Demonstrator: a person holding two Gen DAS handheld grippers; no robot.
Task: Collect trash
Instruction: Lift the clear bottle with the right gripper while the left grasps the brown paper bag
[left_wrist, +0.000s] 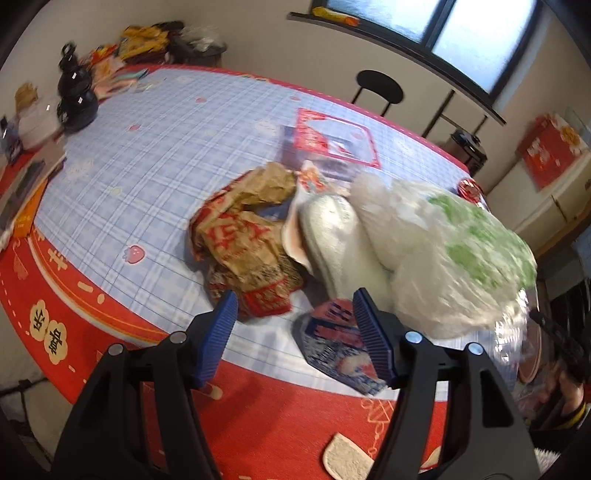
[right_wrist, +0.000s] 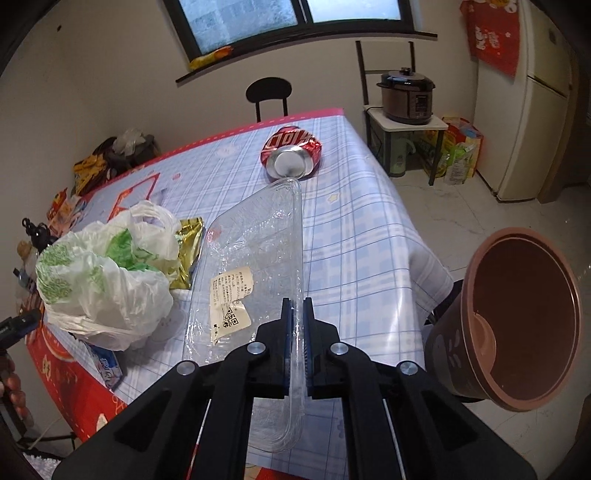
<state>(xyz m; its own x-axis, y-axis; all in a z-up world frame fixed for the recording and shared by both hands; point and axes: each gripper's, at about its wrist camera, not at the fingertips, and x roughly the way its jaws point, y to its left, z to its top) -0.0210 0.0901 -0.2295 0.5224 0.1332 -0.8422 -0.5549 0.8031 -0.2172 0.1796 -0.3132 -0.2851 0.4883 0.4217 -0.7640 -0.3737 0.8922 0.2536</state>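
The right claw (right_wrist: 296, 332) is pressed together on the rim of a clear plastic container (right_wrist: 255, 258), which is pinched between the blue pads and is tilted, with its far end pointing toward a crushed red can (right_wrist: 291, 153) that lies on its side on the counter (right_wrist: 351, 221). A paper label with a code is seen on the container. To the right of this claw, beyond the edge of the counter, a brown trash bin (right_wrist: 517, 332) is seen with its opening turned toward the camera. The left claw (left_wrist: 295, 332) is spread, and nothing is pinched between its pads; it is held above the counter (left_wrist: 147, 166) near a pile of trash. In this pile a crumpled brown paper bag (left_wrist: 243, 236) with red print is found, beside it a white plastic bag (left_wrist: 443, 251) with green print, and a blue and red wrapper (left_wrist: 340, 347) lies just under the right pad. A black bottle (left_wrist: 75, 96) is standing well apart at the far side.
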